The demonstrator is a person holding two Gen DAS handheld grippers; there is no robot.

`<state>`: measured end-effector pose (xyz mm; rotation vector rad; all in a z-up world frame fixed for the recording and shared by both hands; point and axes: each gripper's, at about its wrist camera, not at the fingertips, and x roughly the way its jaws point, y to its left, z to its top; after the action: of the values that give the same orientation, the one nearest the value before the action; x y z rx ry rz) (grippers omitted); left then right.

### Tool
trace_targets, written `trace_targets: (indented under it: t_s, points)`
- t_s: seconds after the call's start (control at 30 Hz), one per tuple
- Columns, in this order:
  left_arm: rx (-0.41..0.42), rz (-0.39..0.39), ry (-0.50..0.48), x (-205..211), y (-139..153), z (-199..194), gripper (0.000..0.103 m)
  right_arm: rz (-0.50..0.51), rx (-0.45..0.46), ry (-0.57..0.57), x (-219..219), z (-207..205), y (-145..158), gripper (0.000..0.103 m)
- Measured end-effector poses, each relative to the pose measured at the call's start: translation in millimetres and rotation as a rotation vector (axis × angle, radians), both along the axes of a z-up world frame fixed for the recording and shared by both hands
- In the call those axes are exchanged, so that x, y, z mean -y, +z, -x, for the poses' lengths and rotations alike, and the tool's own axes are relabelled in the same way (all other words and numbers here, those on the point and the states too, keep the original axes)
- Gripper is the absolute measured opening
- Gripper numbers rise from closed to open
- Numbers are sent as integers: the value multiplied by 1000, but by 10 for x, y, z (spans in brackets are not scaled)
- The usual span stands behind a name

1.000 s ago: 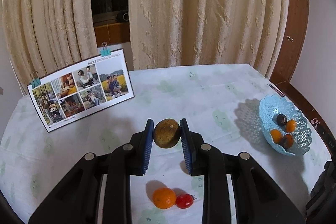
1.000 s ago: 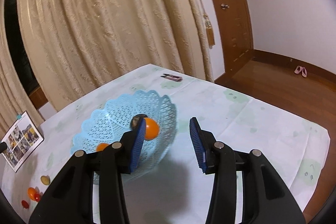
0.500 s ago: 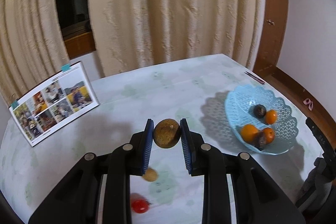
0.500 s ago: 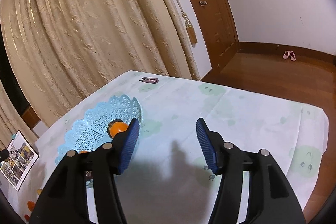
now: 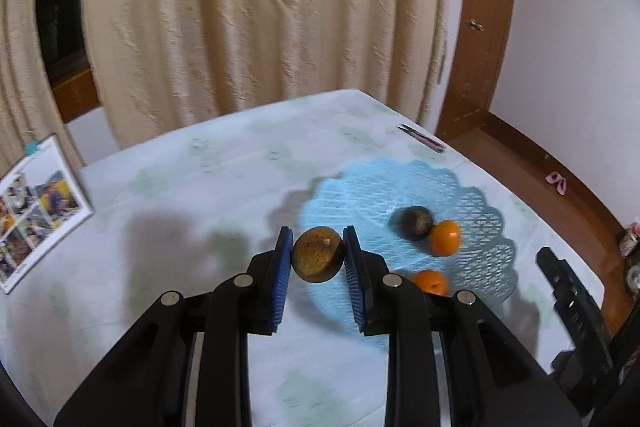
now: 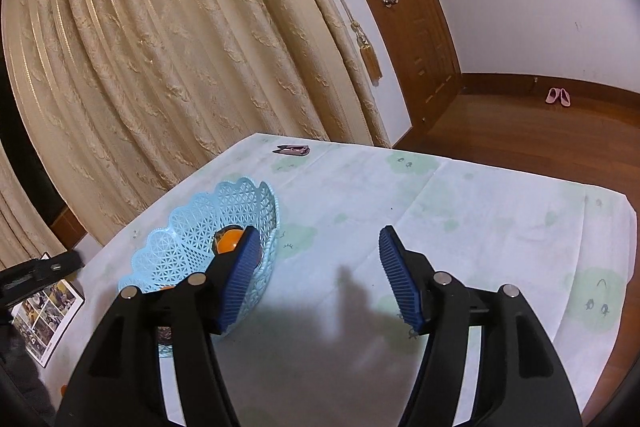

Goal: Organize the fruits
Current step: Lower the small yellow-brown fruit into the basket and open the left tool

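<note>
- Brown fruit [image 5: 317,259] clamped in left gripper [image 5: 317,255], held over blue basket's [image 5: 472,187] near edge
- Right gripper [image 6: 316,259] spread wide, empty, above table [image 6: 460,211]

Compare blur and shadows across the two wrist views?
Left wrist: motion blur smears the basket, oranges and cloth, while the held fruit and fingers stay sharp. Right wrist: crisp all over, with a soft gripper shadow on the cloth between the open fingers. Fisheye bends the curtains in both.
</note>
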<state>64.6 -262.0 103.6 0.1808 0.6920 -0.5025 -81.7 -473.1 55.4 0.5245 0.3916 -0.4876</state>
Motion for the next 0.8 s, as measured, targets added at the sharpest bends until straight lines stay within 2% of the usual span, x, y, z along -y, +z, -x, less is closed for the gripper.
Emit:
trace_targets:
  t_s: [0.27, 0.47, 0.53, 0.57, 0.6, 0.67, 0.8]
  points:
    - [-38, -51, -44, 529, -267, -32, 26, -17, 10, -14, 41, 17, -24, 64]
    - [-50, -55, -58, 675, -364, -59, 27, -20, 9, -14, 45, 17, -21, 64]
    - [-53, -55, -54, 670, -385, -67, 39, -21, 9, -14, 50, 22, -18, 64]
    - [-50, -53, -50, 661, -386, -71, 57, -21, 9, -14, 49, 24, -15, 64]
    - [-32, -51, -40, 646, -376, -59, 64, -20, 9, -14, 48, 23, -14, 64]
    - [-18, -53, -36, 625, -366, -49, 64, -22, 10, -14, 52, 23, -15, 64]
    - [-2, -50, -29, 566, -323, -35, 73, -21, 10, -13, 55, 21, -14, 64]
